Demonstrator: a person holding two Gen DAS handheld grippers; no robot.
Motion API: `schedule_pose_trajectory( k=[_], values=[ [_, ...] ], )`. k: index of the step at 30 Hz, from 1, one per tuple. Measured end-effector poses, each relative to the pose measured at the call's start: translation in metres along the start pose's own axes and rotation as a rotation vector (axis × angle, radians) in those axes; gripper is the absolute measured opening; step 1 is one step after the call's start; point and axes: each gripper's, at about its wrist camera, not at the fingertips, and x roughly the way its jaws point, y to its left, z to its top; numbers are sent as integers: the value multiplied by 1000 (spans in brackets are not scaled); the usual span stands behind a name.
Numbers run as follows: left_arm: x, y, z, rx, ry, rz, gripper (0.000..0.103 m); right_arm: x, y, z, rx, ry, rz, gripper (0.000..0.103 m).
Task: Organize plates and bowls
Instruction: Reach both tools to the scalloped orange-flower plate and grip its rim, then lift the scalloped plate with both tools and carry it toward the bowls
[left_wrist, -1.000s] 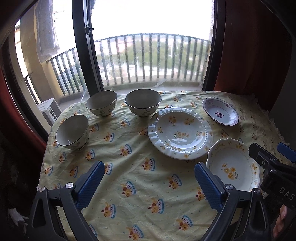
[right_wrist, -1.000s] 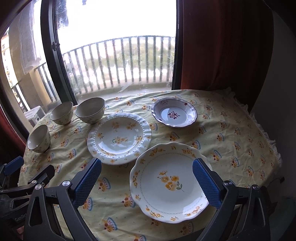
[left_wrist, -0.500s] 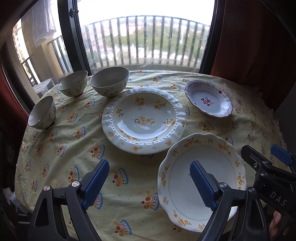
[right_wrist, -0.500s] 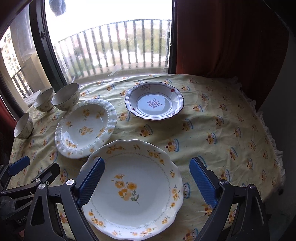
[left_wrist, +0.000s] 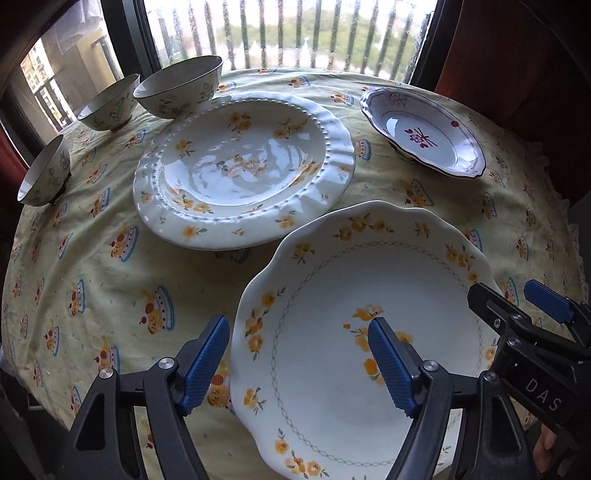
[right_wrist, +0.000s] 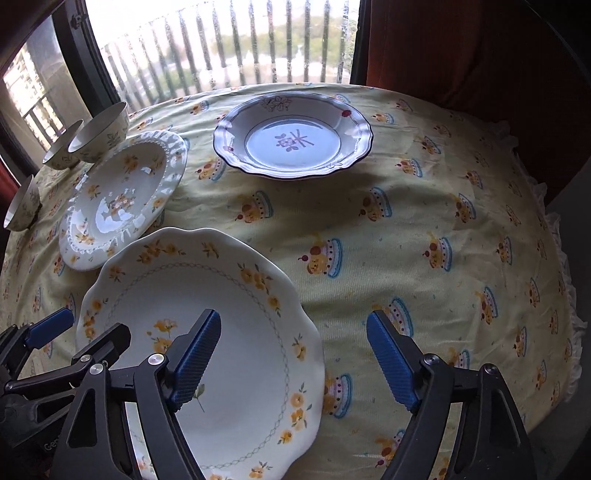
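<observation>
Both hand-held tools hang over the near plate. The left gripper (left_wrist: 297, 363) has its blue-padded jaws spread but closing, straddling the left rim of the white scalloped plate with yellow flowers (left_wrist: 332, 295); no pad touches it. The right gripper (right_wrist: 293, 363) is likewise spread and closing, astride the same plate's right rim. That plate lies on the tabletop's yellow printed cloth (right_wrist: 424, 221). Beyond it sit a white beaded-rim floral plate (left_wrist: 243, 166), a purple-edged shallow dish (right_wrist: 291, 140), and three small floral bowls (left_wrist: 181, 90) toward the window.
</observation>
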Motion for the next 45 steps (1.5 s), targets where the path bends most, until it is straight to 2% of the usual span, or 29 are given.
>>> schedule_pose_trajectory(
  k=[7, 10, 12, 18, 28, 37, 45],
  values=[
    [13, 2, -6, -34, 55, 41, 72, 22, 3, -2, -24, 58, 31, 79],
    [15, 0, -7, -25, 66, 60, 71, 32, 3, -4, -39, 89, 30, 69],
    [19, -1, -8, -15, 80, 76, 72, 38, 2, -5, -38, 116, 36, 68],
    [20, 3, -7, -50, 95, 63, 73, 42, 7, -2, -43, 148, 76, 68],
    [18, 2, -3, -64, 112, 94, 69, 39, 8, -4, -3, 173, 57, 69],
    [12, 21, -7, -17, 126, 63, 69, 25, 24, -13, 20, 174, 27, 69],
    [-1, 59, -8, 54, 103, 16, 69, -2, 63, -22, 88, 138, -13, 69]
  ],
)
